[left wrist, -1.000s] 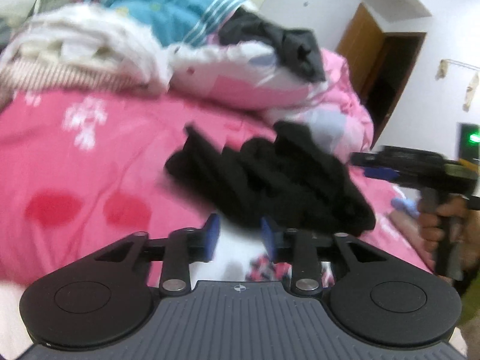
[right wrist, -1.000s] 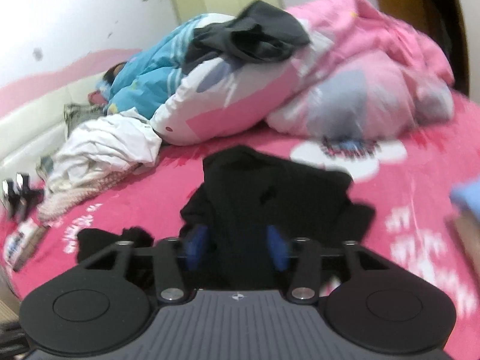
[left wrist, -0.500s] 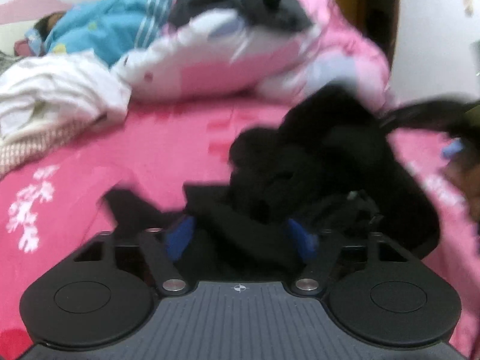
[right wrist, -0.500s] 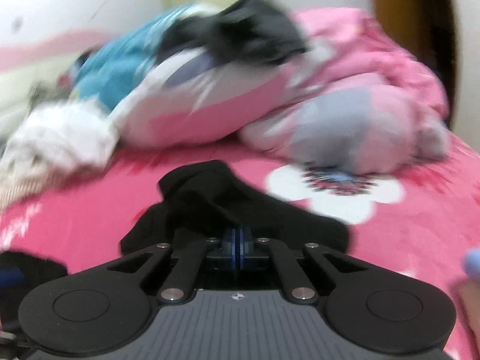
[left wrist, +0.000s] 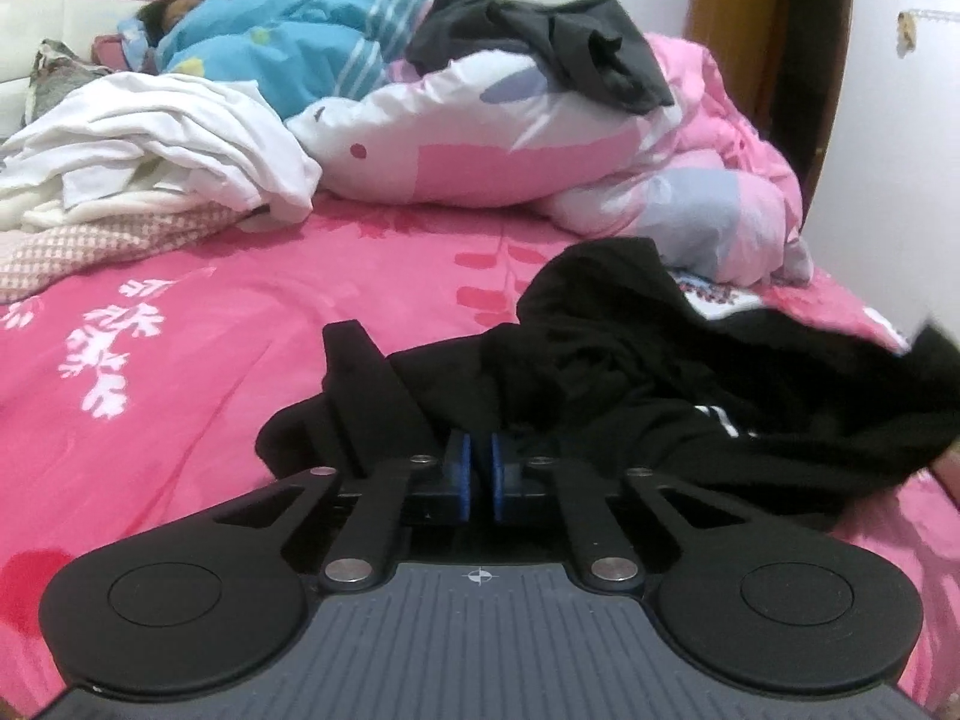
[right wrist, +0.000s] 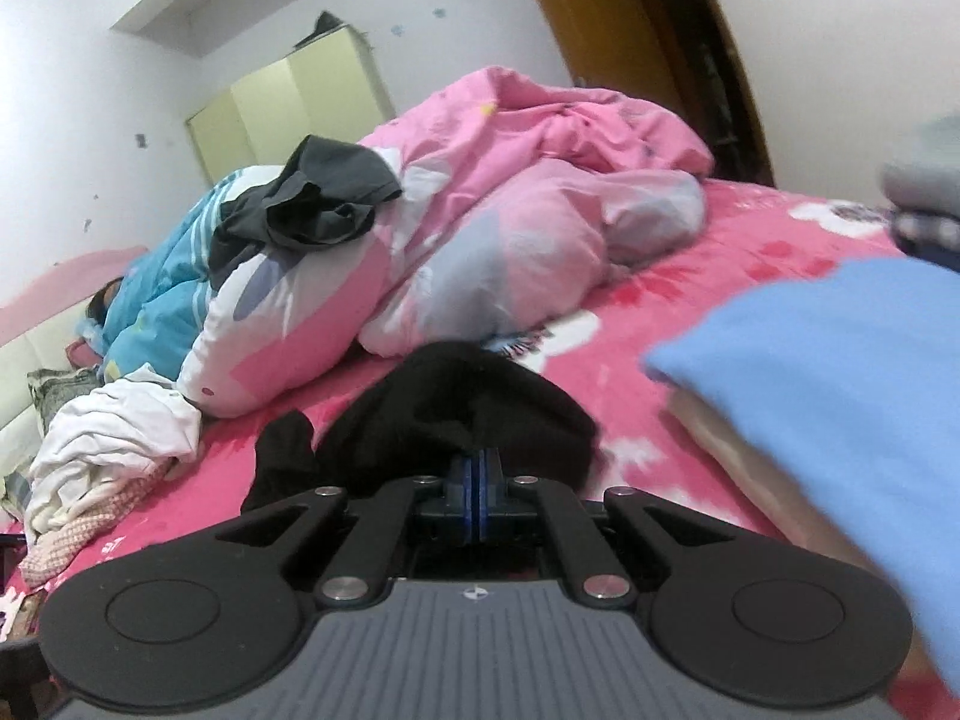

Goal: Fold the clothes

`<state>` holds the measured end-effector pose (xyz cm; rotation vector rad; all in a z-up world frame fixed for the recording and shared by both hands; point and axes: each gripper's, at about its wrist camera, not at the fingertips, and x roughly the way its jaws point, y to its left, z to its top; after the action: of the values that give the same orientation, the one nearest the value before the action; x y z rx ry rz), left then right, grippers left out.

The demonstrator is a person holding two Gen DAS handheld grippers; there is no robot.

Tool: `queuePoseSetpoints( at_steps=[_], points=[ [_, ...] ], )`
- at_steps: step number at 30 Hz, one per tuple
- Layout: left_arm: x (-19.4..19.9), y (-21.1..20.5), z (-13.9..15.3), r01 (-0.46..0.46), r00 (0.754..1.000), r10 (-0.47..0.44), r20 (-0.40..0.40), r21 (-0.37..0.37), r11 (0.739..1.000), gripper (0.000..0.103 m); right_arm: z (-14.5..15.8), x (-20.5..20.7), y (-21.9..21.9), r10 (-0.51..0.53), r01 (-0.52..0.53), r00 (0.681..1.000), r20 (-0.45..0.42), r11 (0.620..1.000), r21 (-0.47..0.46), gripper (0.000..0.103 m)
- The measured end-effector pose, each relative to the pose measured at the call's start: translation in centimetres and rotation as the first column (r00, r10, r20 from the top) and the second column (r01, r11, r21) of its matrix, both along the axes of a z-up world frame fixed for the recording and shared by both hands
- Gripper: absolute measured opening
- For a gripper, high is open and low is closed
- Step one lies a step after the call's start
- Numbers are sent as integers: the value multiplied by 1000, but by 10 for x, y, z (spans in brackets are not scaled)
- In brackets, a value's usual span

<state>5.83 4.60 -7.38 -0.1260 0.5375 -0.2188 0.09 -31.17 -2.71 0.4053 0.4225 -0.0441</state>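
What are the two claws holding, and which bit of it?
Both pinch the black garment. The left claw and the right claw are each shut on a near edge fold; which part of the garment cannot be told.

Garment [left wrist: 660, 372] lies crumpled on the bed [left wrist: 240, 324] right before my left gripper [left wrist: 478, 468]. Behind it the rolled quilt [left wrist: 540, 150]; clothes pile [left wrist: 150, 138] to its left, another garment [left wrist: 552, 48] on top.

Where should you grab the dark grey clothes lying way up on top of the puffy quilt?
Probably the hanging end of the dark grey clothes, on the door side, coming from above. That end droops loose over the pink and white quilt, so fingers could likely pinch it without digging into the quilt. The middle looks bunched and thick.
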Motion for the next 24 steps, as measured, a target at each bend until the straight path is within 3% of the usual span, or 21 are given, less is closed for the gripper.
queuePoseSetpoints(
  at_steps=[7,12,15,18,20,21,22,23,24],
  points=[
    [-44,15,2,59,998,-61,-21,-64,996,0,-20,-42,-21,-12,16,998,-64,998,60,1],
    [-69,15,-1,191,975,-194,-110,-43,981,2,-33,-61,-31,6,2,994,-106,997,73,1],
    [-76,14,5,220,969,-219,-112,-3,975,6,-40,-68,-32,39,-30,988,-149,997,65,1],
    [-70,15,19,213,974,-214,-76,-21,977,25,-39,-78,-28,77,-78,984,-159,997,-4,5],
    [-59,13,30,209,977,-211,-39,-50,977,37,-31,-88,-22,91,-105,987,-129,989,-100,17],
    [-51,9,35,207,978,-208,-26,-54,977,42,-26,-93,-19,94,-108,990,-105,984,-143,31],
    [-41,4,39,203,979,-204,-16,-47,978,54,-21,-97,-17,96,-109,992,-79,979,-172,39],
    [-32,-2,42,202,979,-202,-10,-33,979,67,-15,-99,-16,106,-113,993,-50,976,-184,40],
    [-20,-11,44,204,979,-204,-11,-9,979,71,-10,-100,-14,120,-122,993,-21,974,-191,40]
  ],
)
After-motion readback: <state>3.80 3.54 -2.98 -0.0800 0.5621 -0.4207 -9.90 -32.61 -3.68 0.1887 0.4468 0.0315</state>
